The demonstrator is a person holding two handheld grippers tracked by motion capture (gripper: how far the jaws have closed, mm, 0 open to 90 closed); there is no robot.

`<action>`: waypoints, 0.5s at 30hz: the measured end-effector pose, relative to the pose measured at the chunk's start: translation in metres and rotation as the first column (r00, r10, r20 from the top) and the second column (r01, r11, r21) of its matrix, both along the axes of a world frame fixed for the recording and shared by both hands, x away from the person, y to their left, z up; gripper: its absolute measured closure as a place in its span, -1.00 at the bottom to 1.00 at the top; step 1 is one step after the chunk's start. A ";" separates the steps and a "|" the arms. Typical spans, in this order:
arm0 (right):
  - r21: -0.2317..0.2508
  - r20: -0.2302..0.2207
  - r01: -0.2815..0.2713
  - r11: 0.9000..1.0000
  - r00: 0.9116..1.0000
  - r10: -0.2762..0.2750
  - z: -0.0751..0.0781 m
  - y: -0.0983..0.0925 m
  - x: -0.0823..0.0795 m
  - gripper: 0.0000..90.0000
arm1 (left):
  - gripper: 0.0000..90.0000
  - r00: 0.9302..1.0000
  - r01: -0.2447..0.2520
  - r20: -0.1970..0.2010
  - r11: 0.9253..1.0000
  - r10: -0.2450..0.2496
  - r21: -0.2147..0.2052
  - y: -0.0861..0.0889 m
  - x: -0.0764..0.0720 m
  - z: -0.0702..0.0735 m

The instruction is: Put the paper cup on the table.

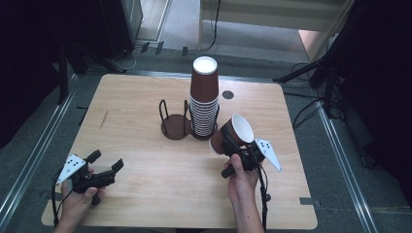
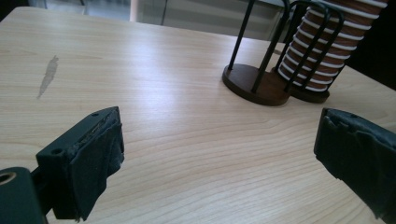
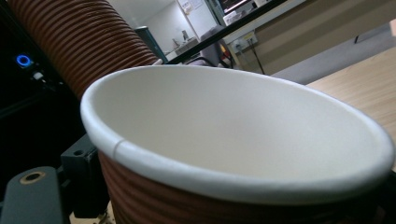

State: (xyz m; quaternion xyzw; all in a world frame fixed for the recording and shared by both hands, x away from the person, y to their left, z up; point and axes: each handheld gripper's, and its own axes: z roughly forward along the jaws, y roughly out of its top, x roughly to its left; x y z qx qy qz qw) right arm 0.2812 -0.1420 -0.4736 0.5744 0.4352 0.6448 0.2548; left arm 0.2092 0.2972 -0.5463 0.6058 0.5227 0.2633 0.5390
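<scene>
Loose paper cup [image 1: 236, 132]: right of centre in the high view, tilted, mouth up and to the right, held off the table. Your right gripper [image 1: 232, 146] has it clamped low on the ribbed wall; in the right gripper view the white rim [image 3: 233, 179] runs across the lower frame.

Cup stack [image 1: 204, 99]: upside down, just left of the held cup, seated in the right ring of the wire holder [image 1: 176, 127]. Left ring bare.

Your left gripper [image 1: 104, 162]: lower left, jaws wide, nothing between them, bare wooden table [image 2: 177, 140] beneath.

Risks, as I judge them:
- Thin wall, firm pinch, so the cup could buckle or slip.
- The cup sits close to the stack; a careless swing could knock the tall column over.
</scene>
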 end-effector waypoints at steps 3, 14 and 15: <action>-0.041 0.017 0.025 0.999 1.000 -0.024 0.002 -0.001 0.003 -0.73 | -1.00 1.000 -0.023 -0.003 1.000 0.023 0.017 0.001 0.001 -0.001; -0.200 0.075 0.123 0.972 0.991 -0.110 0.000 -0.011 0.019 -0.73 | -1.00 0.999 -0.035 -0.030 0.998 0.036 0.048 0.002 0.003 -0.005; -0.208 0.074 0.126 0.970 0.991 -0.113 0.000 -0.012 0.020 -0.73 | -1.00 0.999 -0.033 -0.031 0.998 0.034 0.049 0.001 0.003 -0.005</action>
